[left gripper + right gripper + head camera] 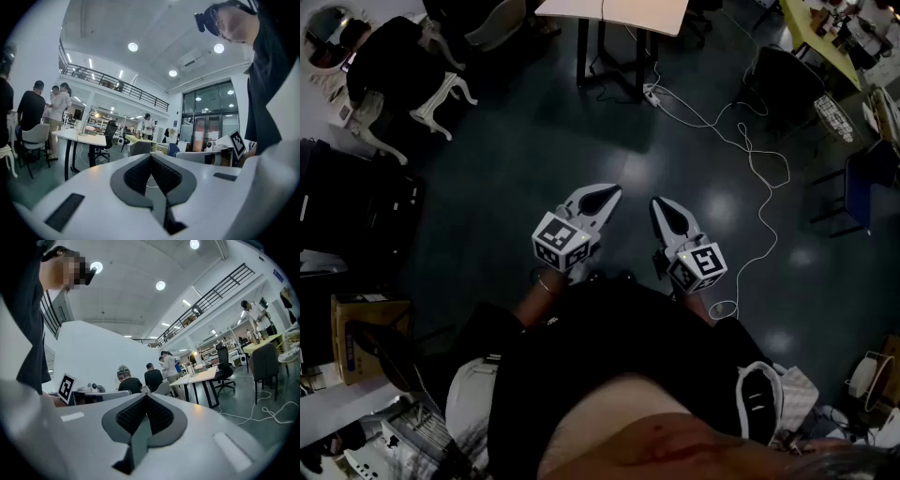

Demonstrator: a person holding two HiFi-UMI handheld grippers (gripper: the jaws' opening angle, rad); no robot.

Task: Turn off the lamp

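Observation:
A small desk lamp (pixel 89 120) stands lit on a white table (pixel 77 136) far off in the left gripper view. The right gripper view shows the same lamp (pixel 193 355) glowing on that table (pixel 201 376). The head view shows only a corner of the table (pixel 614 14) at the top edge, and the lamp is outside it. My left gripper (pixel 605 195) and right gripper (pixel 664 204) are held side by side over the dark floor, close to my body. Both are shut with nothing between the pads (pixel 140 173) (pixel 159 414). Neither is near the lamp.
A white cable (pixel 750 159) snakes across the floor from a power strip (pixel 653 94) under the table. A white chair (pixel 441 89) stands at the upper left, a blue chair (pixel 872 178) at the right. Several people (pixel 154 377) stand near the table beside a black office chair (pixel 110 131).

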